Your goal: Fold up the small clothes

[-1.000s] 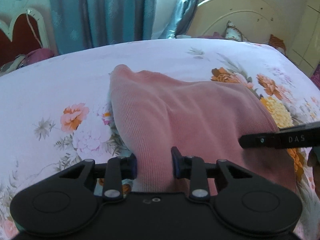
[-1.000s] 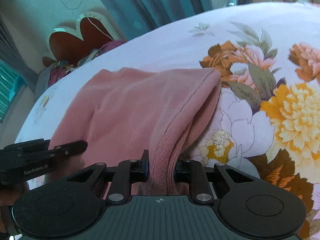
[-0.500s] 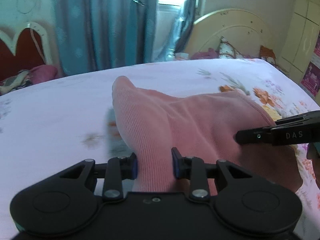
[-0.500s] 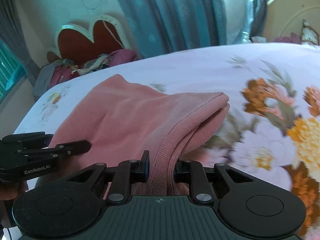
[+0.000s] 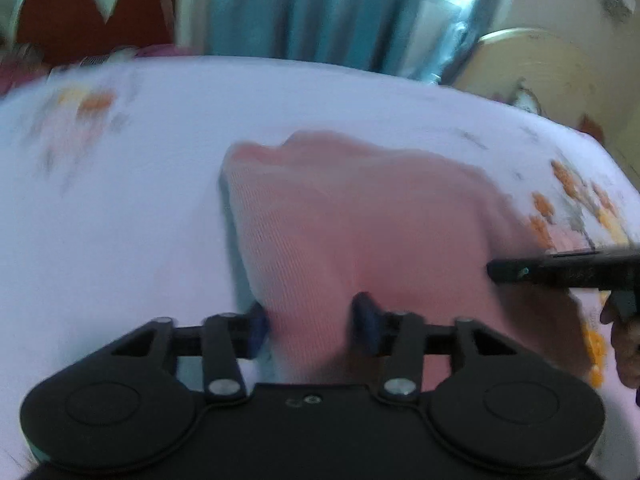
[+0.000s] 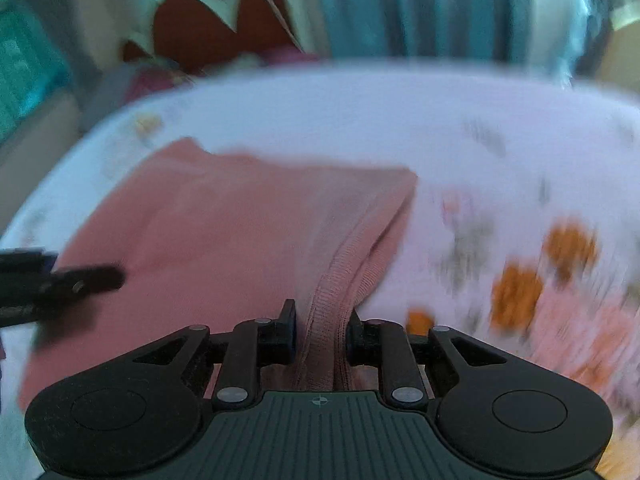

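The left gripper (image 5: 310,322) sits at the left side of a pink garment (image 5: 360,220) that lies on a flowered bedsheet (image 5: 120,220). Its jaws have just been opening; cloth still runs between them, but whether the pads press on it the blurred left wrist view does not show, and the gap on the left looks free. The likely reason is that this side of the fold has been carried to its place and is being let go.

Further right, the garment spreads across the middle of the bed, doubled over itself, with its far corners resting on the sheet. It seems held at two near corners so that the layer travels flat and square rather than bunching.

At the right side, the right gripper (image 6: 322,328) is closed on the garment's ribbed hem (image 6: 328,300), which rises in a bunched ridge between its pads. Holding the hem keeps the edge taut across to the other side. Each gripper shows at the edge of the other's view, so they work close together.
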A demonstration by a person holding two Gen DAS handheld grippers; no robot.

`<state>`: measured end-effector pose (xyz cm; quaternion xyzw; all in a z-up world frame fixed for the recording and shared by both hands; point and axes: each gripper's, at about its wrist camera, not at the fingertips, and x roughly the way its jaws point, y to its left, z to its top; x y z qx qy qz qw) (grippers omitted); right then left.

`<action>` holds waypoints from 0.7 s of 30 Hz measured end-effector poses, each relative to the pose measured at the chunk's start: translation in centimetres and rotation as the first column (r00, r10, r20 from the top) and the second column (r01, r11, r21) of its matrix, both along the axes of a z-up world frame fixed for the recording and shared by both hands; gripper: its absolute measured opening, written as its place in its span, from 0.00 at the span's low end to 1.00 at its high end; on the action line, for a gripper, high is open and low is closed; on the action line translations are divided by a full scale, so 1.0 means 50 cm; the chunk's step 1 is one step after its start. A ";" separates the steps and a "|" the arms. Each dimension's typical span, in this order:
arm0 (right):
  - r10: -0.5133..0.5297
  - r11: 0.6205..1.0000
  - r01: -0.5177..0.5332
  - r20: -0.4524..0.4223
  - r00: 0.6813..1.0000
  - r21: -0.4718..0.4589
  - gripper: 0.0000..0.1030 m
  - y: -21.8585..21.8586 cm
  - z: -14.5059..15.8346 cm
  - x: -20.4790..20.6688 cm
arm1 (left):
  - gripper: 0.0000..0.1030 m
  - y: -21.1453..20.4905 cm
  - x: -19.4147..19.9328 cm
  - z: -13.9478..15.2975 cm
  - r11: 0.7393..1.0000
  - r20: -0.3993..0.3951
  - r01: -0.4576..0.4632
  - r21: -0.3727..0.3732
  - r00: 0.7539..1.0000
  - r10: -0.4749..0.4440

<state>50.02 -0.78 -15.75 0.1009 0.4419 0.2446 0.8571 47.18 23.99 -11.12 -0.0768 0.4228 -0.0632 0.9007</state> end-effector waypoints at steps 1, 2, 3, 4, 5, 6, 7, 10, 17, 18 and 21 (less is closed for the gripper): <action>-0.011 1.000 0.011 -0.009 1.000 0.020 0.20 -0.008 -0.002 0.002 | 0.56 0.007 -0.004 -0.001 1.000 0.008 -0.004 -0.019 1.000 0.004; -0.006 1.000 0.006 -0.001 1.000 0.014 0.20 -0.009 0.000 0.000 | 0.59 0.010 -0.008 -0.001 1.000 0.018 0.000 -0.020 1.000 0.000; 0.008 1.000 -0.008 0.014 1.000 -0.006 0.20 -0.006 0.002 -0.002 | 0.63 0.009 -0.008 -0.002 1.000 0.028 0.005 -0.015 1.000 -0.005; 0.019 1.000 -0.018 0.020 1.000 -0.018 0.20 -0.004 0.003 -0.001 | 0.65 0.010 -0.006 -0.004 1.000 0.034 0.008 -0.013 0.999 -0.007; 0.015 1.000 -0.015 0.008 1.000 -0.012 0.20 -0.005 0.002 0.006 | 0.69 0.012 0.001 -0.006 1.000 0.034 0.008 -0.017 0.999 -0.007; 0.009 1.000 -0.009 -0.005 1.000 -0.002 0.20 -0.007 0.001 0.011 | 0.71 0.016 0.005 -0.007 1.000 0.033 0.007 -0.026 0.999 -0.006; 0.002 1.000 -0.002 -0.017 1.000 0.012 0.20 -0.011 -0.001 0.018 | 0.71 0.023 0.008 -0.008 0.999 0.034 0.010 -0.044 0.999 -0.008; -0.009 0.999 0.012 -0.049 0.999 0.053 0.21 -0.030 0.003 0.022 | 0.68 0.049 0.000 0.005 0.997 0.074 -0.004 -0.078 0.997 0.010; -0.052 0.994 0.069 0.194 0.980 -0.082 0.28 -0.008 0.118 0.018 | 0.45 0.078 0.019 0.058 0.991 0.209 0.062 -0.122 0.977 -0.036; -0.028 0.995 0.046 0.199 0.980 -0.088 0.28 0.006 0.118 0.029 | 0.42 0.068 0.036 0.051 0.991 0.189 0.075 -0.112 0.981 -0.053; 0.085 0.981 -0.061 0.127 0.988 -0.185 0.17 0.061 0.069 0.074 | 0.42 0.047 0.075 0.009 0.992 0.116 0.092 -0.087 0.990 -0.081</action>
